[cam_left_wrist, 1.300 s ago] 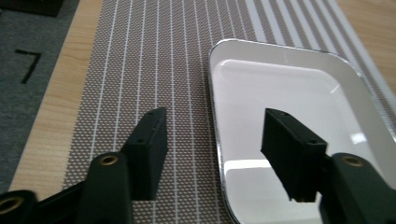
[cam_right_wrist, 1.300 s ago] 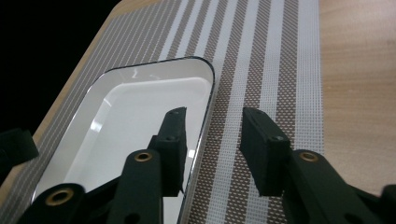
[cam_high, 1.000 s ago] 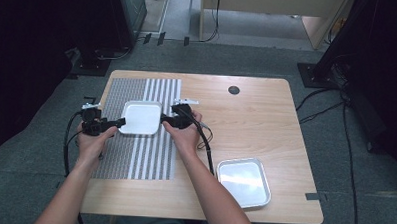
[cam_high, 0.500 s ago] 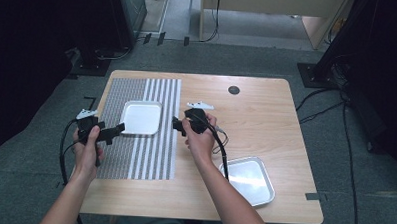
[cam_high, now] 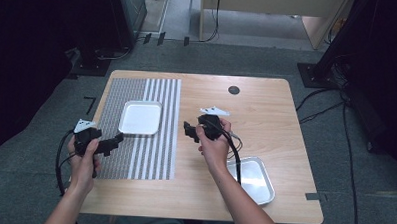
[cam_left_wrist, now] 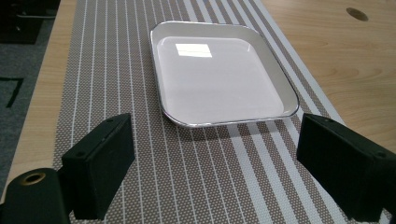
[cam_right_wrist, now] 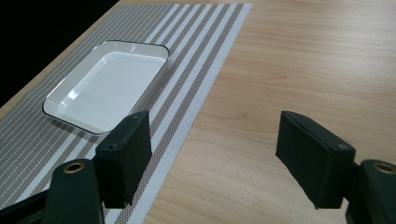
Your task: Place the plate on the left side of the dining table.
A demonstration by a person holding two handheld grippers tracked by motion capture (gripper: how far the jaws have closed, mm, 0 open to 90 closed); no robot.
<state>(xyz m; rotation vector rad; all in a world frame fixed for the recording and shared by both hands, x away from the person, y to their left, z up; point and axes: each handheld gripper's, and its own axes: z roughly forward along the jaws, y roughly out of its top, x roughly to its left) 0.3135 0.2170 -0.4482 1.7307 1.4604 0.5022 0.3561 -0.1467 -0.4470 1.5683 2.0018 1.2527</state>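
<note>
Two grippers, both empty. Left gripper (cam_high: 116, 138) sits at the near-left of the striped mat (cam_high: 155, 155), jaws wide apart and just been opening, nothing btwn them. White tray (cam_high: 140, 117) lies flat on the mat just ahead of it, fully released, touching neither gripper. Right gripper (cam_high: 187, 130) hangs over bare table (cam_high: 266, 109) just right of the mat edge, jaws also apart w/ nothing btwn, just been opening too. Second tray (cam_high: 251, 179), metal-looking, rests at the near-right corner, close to the table edge, beside the right forearm.

Risk, as I judge it: the right cable or forearm drags across that near tray and nudges it off the edge. Also a low left jaw could snag the mat and shift the white tray.
</note>
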